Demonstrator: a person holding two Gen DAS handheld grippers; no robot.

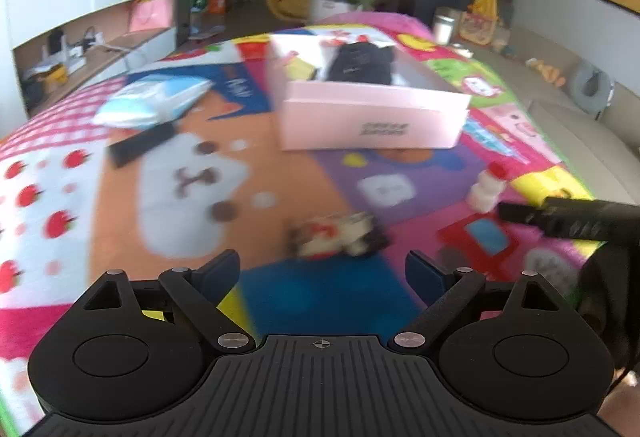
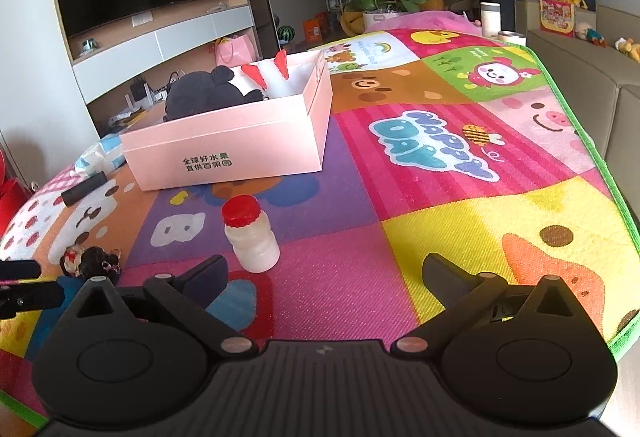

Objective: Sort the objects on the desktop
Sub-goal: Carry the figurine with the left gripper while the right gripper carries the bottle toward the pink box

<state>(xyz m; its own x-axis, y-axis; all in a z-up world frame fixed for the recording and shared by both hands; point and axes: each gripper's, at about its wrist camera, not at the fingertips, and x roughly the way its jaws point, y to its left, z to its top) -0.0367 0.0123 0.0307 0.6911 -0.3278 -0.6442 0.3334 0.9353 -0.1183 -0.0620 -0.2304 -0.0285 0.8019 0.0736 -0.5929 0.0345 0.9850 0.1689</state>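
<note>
My left gripper (image 1: 322, 273) hangs over the mat (image 1: 280, 197) with its fingers (image 1: 218, 273) spread wide and nothing between them; its view is blurred. Just ahead of it lies a small toy (image 1: 338, 239), black, white and red, on its side on the mat. My right gripper (image 2: 324, 273) is likewise wide open and empty, low over the mat (image 2: 440, 197). A small white bottle (image 2: 250, 235) with a red cap stands upright just ahead of its left finger (image 2: 208, 273), near it but apart. The same toy (image 2: 90, 261) shows at the left of the right view, well left of the bottle, beside the tip of my left gripper coming in from the edge. Farther back sits an open pink box (image 2: 228, 141) holding a black plush (image 2: 204, 93) and something white with red ears (image 2: 266, 73). Left of the box lie a black bar (image 2: 84, 188) and a pale blue-and-white packet (image 1: 154, 101), both flat on the mat. The surface under the mat is hidden.
</note>
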